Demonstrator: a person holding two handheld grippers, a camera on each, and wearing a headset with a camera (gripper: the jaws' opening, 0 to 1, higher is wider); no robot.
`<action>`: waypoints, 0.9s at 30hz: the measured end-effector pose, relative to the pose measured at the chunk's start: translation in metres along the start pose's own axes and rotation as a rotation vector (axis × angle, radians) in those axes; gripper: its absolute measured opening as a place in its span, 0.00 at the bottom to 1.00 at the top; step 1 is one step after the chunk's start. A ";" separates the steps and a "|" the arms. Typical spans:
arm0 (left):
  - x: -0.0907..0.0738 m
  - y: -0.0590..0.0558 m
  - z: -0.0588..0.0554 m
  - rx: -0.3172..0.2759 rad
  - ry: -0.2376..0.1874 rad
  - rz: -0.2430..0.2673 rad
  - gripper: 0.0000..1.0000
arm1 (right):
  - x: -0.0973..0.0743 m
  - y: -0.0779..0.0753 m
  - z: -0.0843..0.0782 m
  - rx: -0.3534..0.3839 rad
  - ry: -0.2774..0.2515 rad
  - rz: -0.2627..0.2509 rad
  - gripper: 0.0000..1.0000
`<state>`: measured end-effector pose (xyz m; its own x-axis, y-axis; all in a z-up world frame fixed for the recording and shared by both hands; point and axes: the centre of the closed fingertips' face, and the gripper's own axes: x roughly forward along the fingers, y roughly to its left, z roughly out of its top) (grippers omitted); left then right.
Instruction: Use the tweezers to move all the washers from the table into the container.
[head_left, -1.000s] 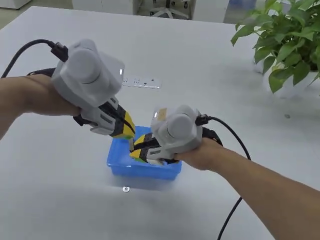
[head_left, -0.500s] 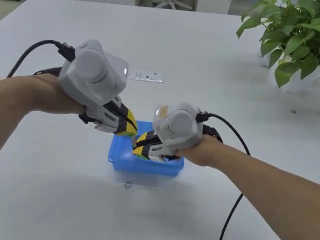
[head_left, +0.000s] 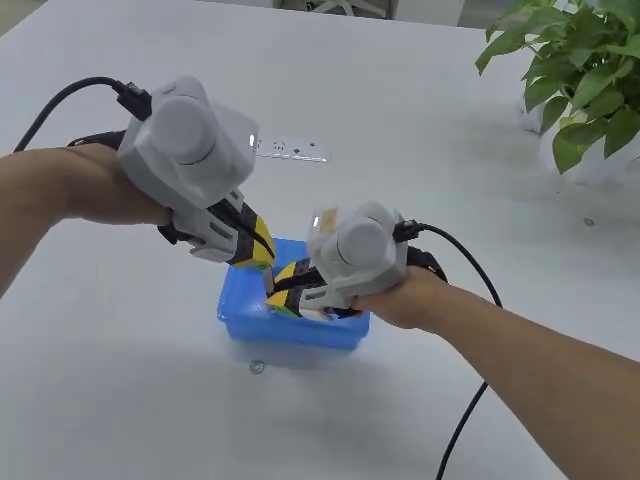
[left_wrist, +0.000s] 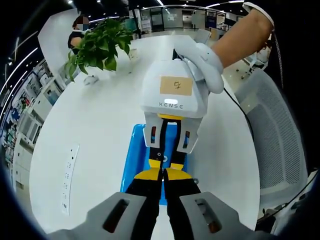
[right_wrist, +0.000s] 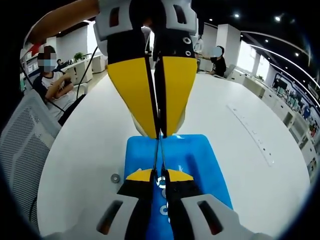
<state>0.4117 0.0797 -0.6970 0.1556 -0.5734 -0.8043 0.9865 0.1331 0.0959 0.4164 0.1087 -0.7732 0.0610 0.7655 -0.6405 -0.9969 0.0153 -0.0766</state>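
A blue container (head_left: 300, 331) sits on the white table, and both grippers meet over it. My left gripper (head_left: 262, 262) comes down from the upper left, shut on thin metal tweezers (right_wrist: 158, 150). Facing it from the right is my right gripper (head_left: 278, 290), whose yellow-tipped jaws are closed on the tweezers' lower end above the container (right_wrist: 200, 160). Inside the container lie a few washers (right_wrist: 163, 210). One washer (head_left: 257, 367) rests on the table just in front of the container, also seen as a washer (right_wrist: 115, 177) beside its wall.
A white power strip (head_left: 290, 151) lies on the table behind the grippers. A potted plant (head_left: 570, 60) stands at the far right. A black cable (head_left: 470, 400) trails from the right gripper along the person's arm. People sit at desks beyond the table.
The head camera has shifted a little. Both grippers stay together over the container; no clear movement of the tweezers or washers.
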 end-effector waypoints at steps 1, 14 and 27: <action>0.000 0.000 0.000 -0.001 -0.001 -0.001 0.05 | 0.000 0.000 0.000 -0.001 0.000 -0.001 0.11; -0.014 -0.003 0.006 0.000 -0.012 0.007 0.05 | -0.009 0.002 0.012 -0.022 -0.016 -0.014 0.11; -0.028 -0.016 0.012 0.005 -0.011 0.007 0.05 | -0.018 0.013 0.023 -0.043 -0.029 -0.021 0.11</action>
<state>0.3919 0.0842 -0.6692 0.1629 -0.5816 -0.7970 0.9856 0.1327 0.1046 0.4014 0.1099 -0.7448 0.0799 0.7834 -0.6164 -0.9924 0.0045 -0.1230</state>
